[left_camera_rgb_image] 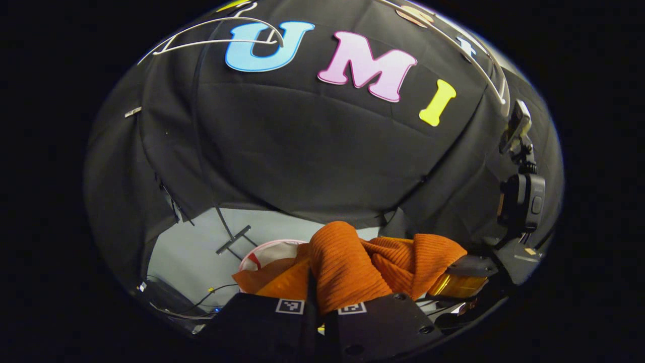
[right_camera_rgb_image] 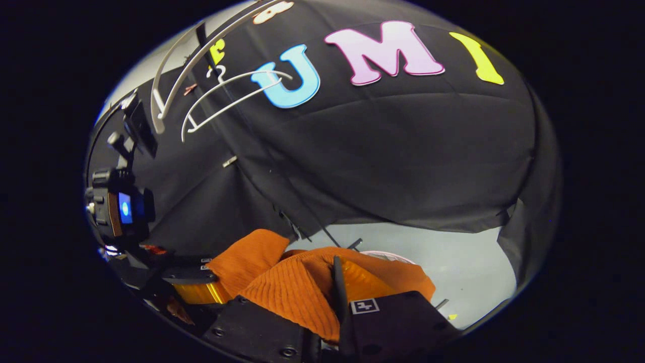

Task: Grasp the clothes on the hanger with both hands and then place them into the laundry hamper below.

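We see the pale floor point(left_camera_rgb_image: 201, 252) below the booth wall, then the orange ribbed garment point(left_camera_rgb_image: 347, 267) bunched between both grippers, over the white hamper rim point(left_camera_rgb_image: 272, 247). A bare white hanger point(right_camera_rgb_image: 227, 96) hangs above. The left gripper point(left_camera_rgb_image: 320, 312) has its jaws nearly closed, pinching the cloth; the right gripper point(right_camera_rgb_image: 322, 322) likewise clamps a fold.
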`<state>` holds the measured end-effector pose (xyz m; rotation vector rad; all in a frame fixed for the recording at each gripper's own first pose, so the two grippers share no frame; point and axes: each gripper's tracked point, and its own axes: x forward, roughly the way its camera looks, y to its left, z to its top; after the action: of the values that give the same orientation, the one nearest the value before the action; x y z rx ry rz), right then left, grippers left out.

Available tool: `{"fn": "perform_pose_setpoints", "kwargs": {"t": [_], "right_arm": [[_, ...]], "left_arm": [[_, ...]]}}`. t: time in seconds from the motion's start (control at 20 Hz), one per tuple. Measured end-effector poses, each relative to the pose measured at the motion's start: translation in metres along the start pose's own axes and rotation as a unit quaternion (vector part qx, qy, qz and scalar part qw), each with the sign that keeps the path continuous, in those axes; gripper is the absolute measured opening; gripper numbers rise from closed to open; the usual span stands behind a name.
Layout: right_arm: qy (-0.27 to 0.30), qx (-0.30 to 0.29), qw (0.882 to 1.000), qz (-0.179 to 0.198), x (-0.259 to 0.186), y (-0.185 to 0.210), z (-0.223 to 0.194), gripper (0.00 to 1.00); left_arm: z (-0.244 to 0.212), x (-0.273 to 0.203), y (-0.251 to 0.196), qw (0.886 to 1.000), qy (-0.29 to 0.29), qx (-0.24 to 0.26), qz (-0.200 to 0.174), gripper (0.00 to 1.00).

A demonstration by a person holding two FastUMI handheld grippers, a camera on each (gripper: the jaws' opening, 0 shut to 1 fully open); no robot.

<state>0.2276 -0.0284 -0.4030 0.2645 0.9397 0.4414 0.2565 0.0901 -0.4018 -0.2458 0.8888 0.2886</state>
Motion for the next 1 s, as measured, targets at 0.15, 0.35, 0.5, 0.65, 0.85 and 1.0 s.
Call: {"fn": "perform_pose_setpoints", "kwargs": {"t": [0.15, 0.35, 0.5, 0.65, 0.85, 1.0], "right_arm": [[0.030, -0.013, 0.999, -0.028, 0.003, -0.017, -0.019, 0.34], [0.035, -0.001, 0.998, -0.044, -0.008, -0.031, -0.019, 0.60], [0.024, -0.010, 0.998, -0.056, -0.008, -0.038, -0.012, 1.00], [0.022, -0.014, 0.998, -0.057, -0.012, -0.041, -0.011, 0.97], [0.022, -0.013, 0.998, -0.058, -0.017, -0.035, -0.015, 0.97], [0.016, -0.015, 0.998, -0.056, -0.023, -0.025, -0.016, 0.97]], "left_arm": [[-0.013, 0.001, 0.004, 0.999, 0.023, 0.023, 0.004, 0.22], [-0.022, 0.000, 0.023, 0.997, 0.042, 0.050, 0.034, 0.81], [-0.019, -0.003, 0.031, 0.998, 0.036, 0.041, 0.039, 0.96], [-0.015, -0.010, 0.036, 0.998, 0.026, 0.032, 0.046, 0.96], [-0.019, -0.021, 0.041, 0.998, 0.020, 0.021, 0.050, 0.95], [-0.021, -0.030, 0.042, 0.999, 0.015, 0.021, 0.048, 0.96]]}}
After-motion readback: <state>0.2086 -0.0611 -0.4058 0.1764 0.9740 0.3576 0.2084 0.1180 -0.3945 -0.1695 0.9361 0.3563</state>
